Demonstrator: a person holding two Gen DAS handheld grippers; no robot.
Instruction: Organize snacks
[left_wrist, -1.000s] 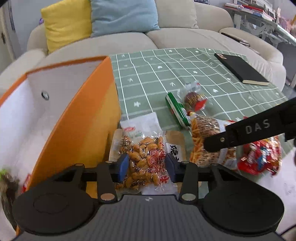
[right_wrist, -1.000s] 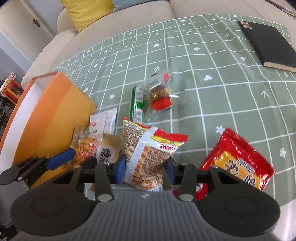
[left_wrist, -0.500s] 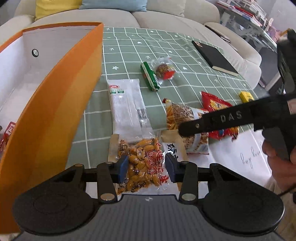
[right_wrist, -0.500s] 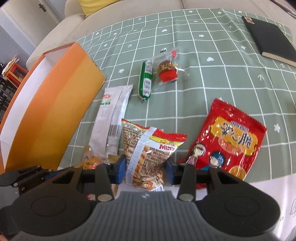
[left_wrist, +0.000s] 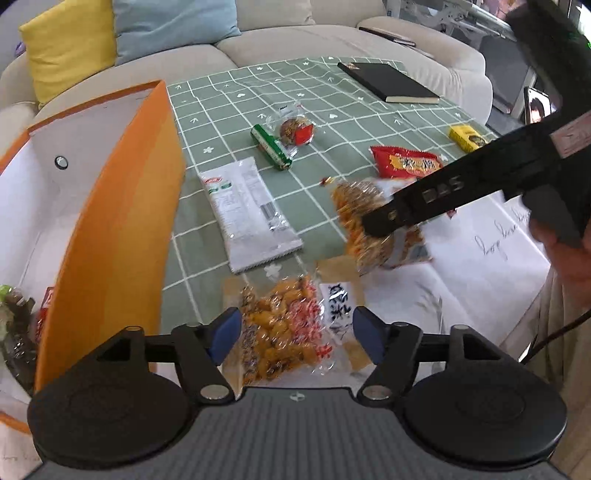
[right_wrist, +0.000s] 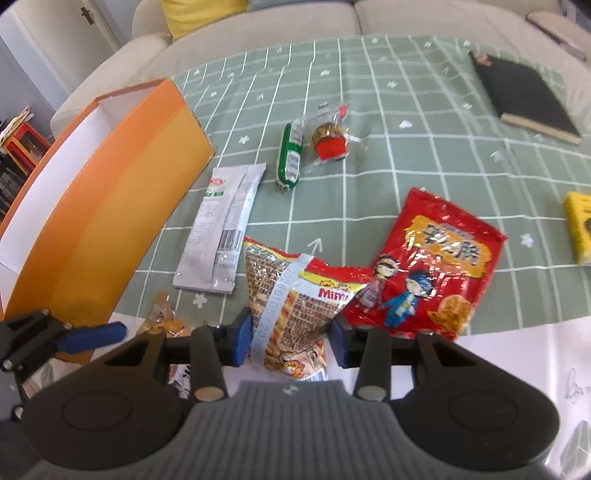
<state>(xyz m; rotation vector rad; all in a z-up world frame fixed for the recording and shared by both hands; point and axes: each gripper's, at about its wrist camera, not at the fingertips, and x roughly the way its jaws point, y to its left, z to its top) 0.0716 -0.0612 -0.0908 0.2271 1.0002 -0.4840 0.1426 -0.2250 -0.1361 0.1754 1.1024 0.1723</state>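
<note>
While the left gripper (left_wrist: 293, 330) opens around the clear peanut bag (left_wrist: 284, 332) near the tablecloth's near edge, the right gripper (right_wrist: 291, 338) pinches the striped Mimi snack bag (right_wrist: 295, 317).

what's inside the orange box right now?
In the left wrist view, the orange box shows a white interior with a dark-and-green packet and a red-printed packet at its near end. The orange front wall covers the rest of the floor; the right wrist view shows only white wall.
</note>
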